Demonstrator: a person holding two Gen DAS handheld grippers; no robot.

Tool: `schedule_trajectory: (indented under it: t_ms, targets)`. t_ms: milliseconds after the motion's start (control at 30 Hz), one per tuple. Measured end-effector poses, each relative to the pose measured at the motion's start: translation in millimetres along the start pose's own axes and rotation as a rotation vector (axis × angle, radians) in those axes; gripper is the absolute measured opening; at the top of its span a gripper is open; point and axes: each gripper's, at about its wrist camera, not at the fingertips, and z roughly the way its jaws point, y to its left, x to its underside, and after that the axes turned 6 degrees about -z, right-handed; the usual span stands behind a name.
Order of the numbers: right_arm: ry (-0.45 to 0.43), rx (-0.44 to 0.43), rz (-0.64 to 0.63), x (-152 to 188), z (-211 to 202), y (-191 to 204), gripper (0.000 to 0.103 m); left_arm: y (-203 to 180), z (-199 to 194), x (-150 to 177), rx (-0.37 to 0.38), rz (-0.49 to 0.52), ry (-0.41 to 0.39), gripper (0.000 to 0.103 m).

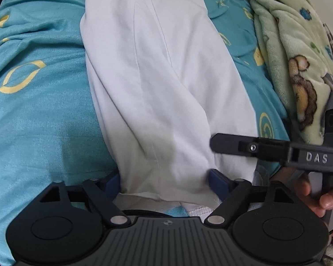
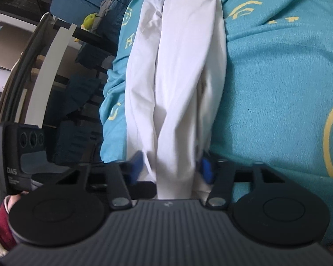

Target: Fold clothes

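Note:
A white garment (image 1: 166,77) lies lengthwise in a long folded strip on the teal bedspread (image 1: 44,110). Its near end is gathered between the blue pads of my left gripper (image 1: 165,184), which touch the cloth on both sides. In the right wrist view the same white garment (image 2: 177,77) runs away from my right gripper (image 2: 171,167), whose blue pads squeeze a narrow bunch of it. One black finger (image 1: 233,145) of the right gripper shows at the right of the left wrist view, just over the garment's edge. A hand (image 1: 322,199) holds that tool.
A green fleece blanket (image 1: 295,55) with a bear print lies bunched along the right of the bedspread. In the right wrist view the bed's edge (image 2: 108,110) drops off at left towards dark furniture and a shelf (image 2: 55,66). A dark red sleeve (image 2: 2,228) shows at bottom left.

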Motion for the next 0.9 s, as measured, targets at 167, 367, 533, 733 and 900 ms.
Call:
schedule_trajectory:
  t_ms: [167, 367, 533, 733, 900]
  targets:
    - [-0.028, -0.022, 0.020, -3, -10, -1, 0.016, 1, -4, -3, -0.004, -0.011, -0.018, 0.049]
    - [-0.059, -0.056, 0.020, -7, -19, 2, 0.014, -5, -23, -1, 0.003, 0.003, -0.091, 0.016]
    - [-0.132, -0.120, 0.019, -16, -42, 7, 0.013, -3, -57, 3, 0.081, -0.041, -0.195, 0.012]
    - [-0.203, -0.142, 0.011, -27, -70, 14, 0.012, -2, -103, 38, 0.233, -0.122, -0.357, 0.011]
    - [-0.244, -0.160, -0.001, -25, -98, 27, 0.012, -18, -140, 65, 0.310, -0.097, -0.449, 0.010]
